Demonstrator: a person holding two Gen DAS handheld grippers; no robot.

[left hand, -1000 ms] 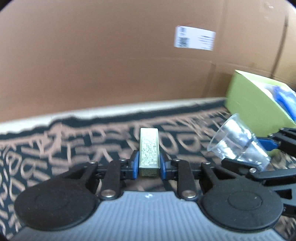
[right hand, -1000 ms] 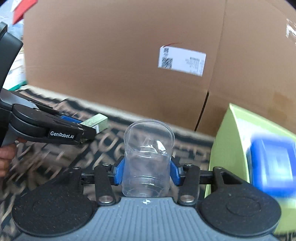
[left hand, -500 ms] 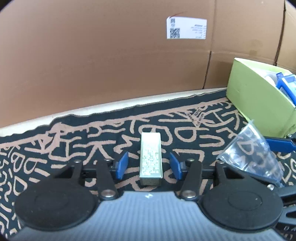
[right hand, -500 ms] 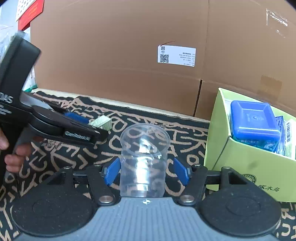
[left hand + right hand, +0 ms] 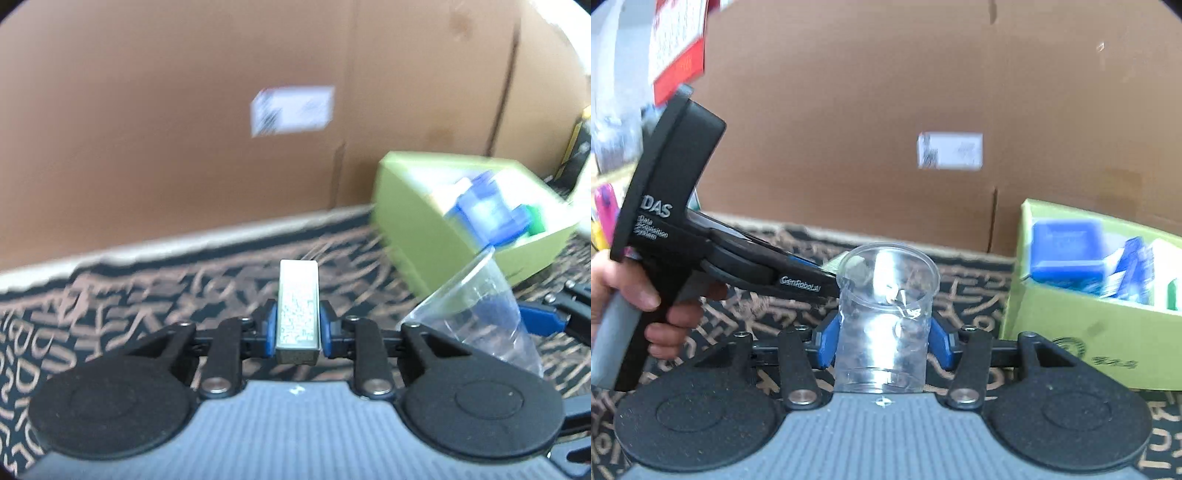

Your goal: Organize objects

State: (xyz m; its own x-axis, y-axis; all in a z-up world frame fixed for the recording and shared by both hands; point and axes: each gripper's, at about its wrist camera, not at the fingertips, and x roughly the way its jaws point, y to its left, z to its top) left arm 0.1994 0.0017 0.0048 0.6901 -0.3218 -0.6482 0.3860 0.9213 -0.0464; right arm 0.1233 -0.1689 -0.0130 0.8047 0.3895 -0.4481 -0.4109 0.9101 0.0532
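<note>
**Both grippers loaded, green box next**

The cardboard wall (image 5: 184,110) fills the background of both views, closing off the far side of the patterned mat (image 5: 110,325) on which everything sits. Against that wall, toward the right, stands the green box (image 5: 410,229), open at the top and already holding a blue container (image 5: 1067,254) with other packets (too blurred to name). It reads as the collecting point, so the carried things are probably headed there.

The right gripper (image 5: 884,341) is closed on the clear plastic cup (image 5: 886,317), its blue pads pressing the lower wall from both sides; holding low keeps the open mouth up and the thin rim uncrushed. The left gripper (image 5: 297,330) is clamped on the small silver box (image 5: 298,306), gripped across its narrow sides near the close end, so the long body points forward — handy for sliding it into the box end first.

Half a second ago both sets of pads stood apart, with the cup and the silver box resting loose between them on the mat; now each is pinched tight. The views are smeared with motion, and the green box shows nearer the centre of the left view — the left gripper appears to have swung toward it.
</note>
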